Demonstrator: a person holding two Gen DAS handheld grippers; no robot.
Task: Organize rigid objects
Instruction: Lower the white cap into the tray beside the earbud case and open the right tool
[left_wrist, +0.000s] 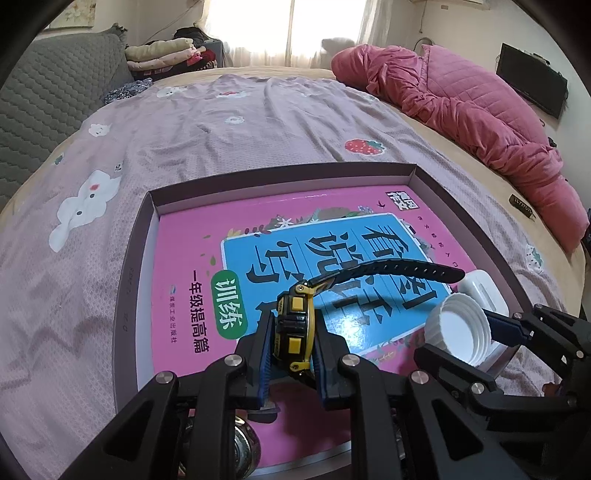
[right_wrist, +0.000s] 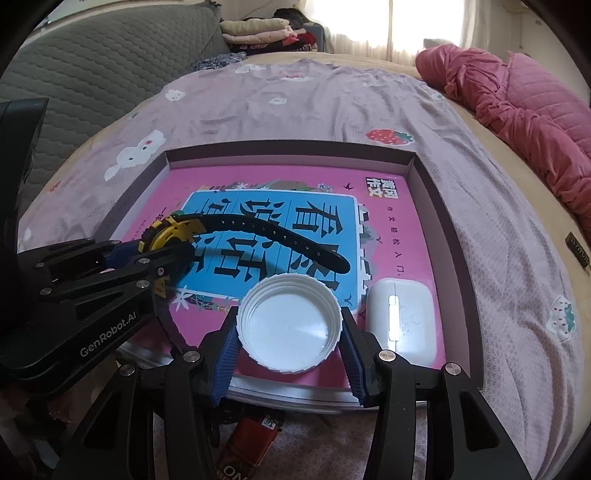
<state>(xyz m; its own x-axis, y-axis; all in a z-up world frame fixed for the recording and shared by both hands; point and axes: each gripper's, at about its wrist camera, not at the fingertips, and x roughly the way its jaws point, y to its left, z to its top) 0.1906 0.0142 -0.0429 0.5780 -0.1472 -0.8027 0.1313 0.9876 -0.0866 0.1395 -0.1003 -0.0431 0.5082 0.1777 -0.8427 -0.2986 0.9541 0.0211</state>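
While a shallow cardboard tray (right_wrist: 448, 236) is lying on the bed (right_wrist: 303, 107) with a pink workbook (right_wrist: 391, 221) flat inside it, both grippers are hovering over its near edge. The left gripper (left_wrist: 291, 343) is clamping a black-and-yellow wristwatch (left_wrist: 293, 328) by its case, fingers (left_wrist: 263, 354) closed tight against the two sides; the watch is standing on edge, and its black strap (left_wrist: 388, 267) is arching out to the far right above the blue panel of the workbook cover. Whether the strap tip is touching the cover cannot be told. The right gripper (right_wrist: 290, 332) is holding a white ribbed screw cap (right_wrist: 288, 325) between its blue-padded fingers (right_wrist: 225, 354), which are standing about half apart and pressing on the cap's rim from left and right. The cap is turned hollow side up towards the camera, over the near right part of the workbook. Just to its right, a white earbud case (right_wrist: 410, 314) is lying on the workbook in the tray's near right corner. A pink quilt (left_wrist: 472, 122) is bunched along the far right of the bed, and folded clothes (left_wrist: 166, 55) are stacked at the far left.
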